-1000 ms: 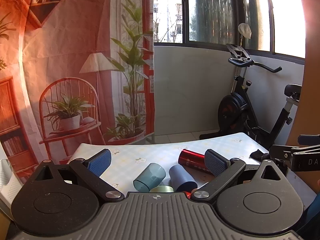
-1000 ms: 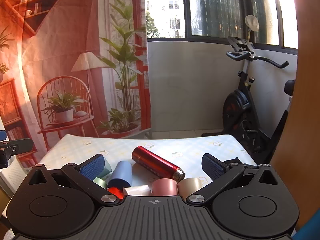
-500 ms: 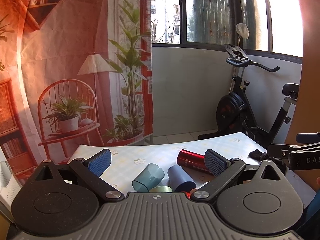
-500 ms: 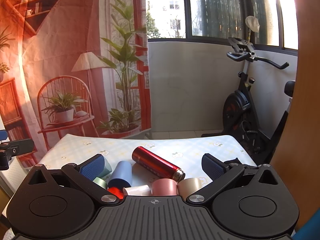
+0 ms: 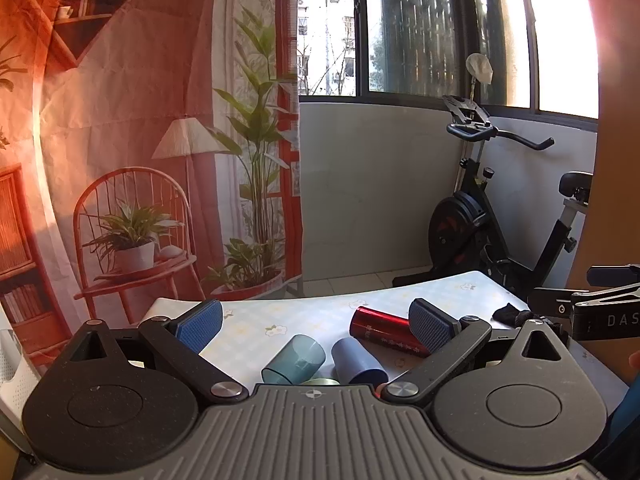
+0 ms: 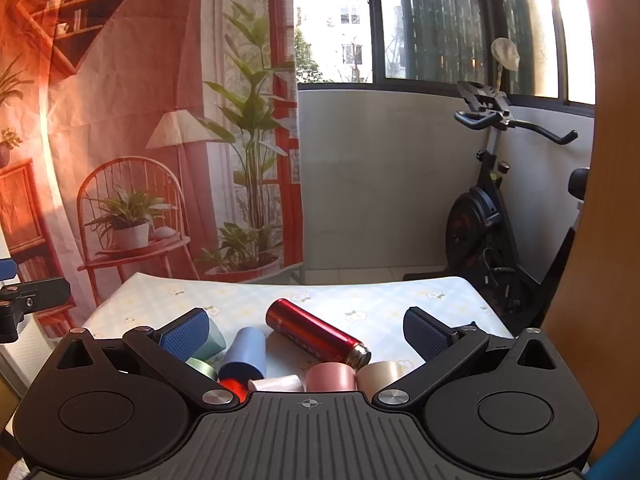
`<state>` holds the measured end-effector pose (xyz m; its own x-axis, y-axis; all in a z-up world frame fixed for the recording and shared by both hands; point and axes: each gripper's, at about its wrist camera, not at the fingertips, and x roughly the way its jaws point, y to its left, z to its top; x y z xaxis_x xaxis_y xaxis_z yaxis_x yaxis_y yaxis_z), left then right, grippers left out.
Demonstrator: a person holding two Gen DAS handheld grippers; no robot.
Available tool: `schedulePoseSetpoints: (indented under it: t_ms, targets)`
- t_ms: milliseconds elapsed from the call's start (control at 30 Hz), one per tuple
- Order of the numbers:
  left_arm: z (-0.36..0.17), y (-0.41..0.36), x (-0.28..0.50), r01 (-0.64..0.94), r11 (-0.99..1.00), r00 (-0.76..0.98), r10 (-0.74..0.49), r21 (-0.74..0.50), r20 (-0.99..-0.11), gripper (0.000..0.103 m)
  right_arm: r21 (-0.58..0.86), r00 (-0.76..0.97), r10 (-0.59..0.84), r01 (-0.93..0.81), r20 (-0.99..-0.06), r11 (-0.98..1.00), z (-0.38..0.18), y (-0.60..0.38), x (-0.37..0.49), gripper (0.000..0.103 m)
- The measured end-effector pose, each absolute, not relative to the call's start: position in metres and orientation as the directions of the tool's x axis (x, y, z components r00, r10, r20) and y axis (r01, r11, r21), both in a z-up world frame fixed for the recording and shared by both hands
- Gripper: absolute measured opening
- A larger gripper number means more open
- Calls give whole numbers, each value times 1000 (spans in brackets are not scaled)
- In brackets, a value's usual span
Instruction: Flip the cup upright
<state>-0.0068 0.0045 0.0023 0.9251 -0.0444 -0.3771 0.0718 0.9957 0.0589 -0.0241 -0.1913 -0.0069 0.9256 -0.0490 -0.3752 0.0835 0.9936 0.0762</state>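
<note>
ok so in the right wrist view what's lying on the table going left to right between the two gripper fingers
pale green cup → blue cup → red flask → pink cup → cream cup. The red and white pieces at the gripper's front edge are mostly hidden, so I leave them out.

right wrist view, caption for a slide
Open right gripper over a red flask and cups lying on the table.

Left gripper [image 5: 316, 324] is held level, jaws spread wide, nothing gripped between the blue pads [image 5: 200, 322]. Right gripper [image 6: 306, 332] is held likewise, jaws wide apart, pads [image 6: 426, 338] bare, nothing clamped.
</note>
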Motion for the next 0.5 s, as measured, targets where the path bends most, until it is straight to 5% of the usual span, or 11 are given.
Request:
schedulePoseSetpoints:
  t_ms: [500]
  targets:
    - [3,3,-10,70,995,934,-41,68,-355,101,73,928,-51,84,-369,994,-6,-191,-27,103]
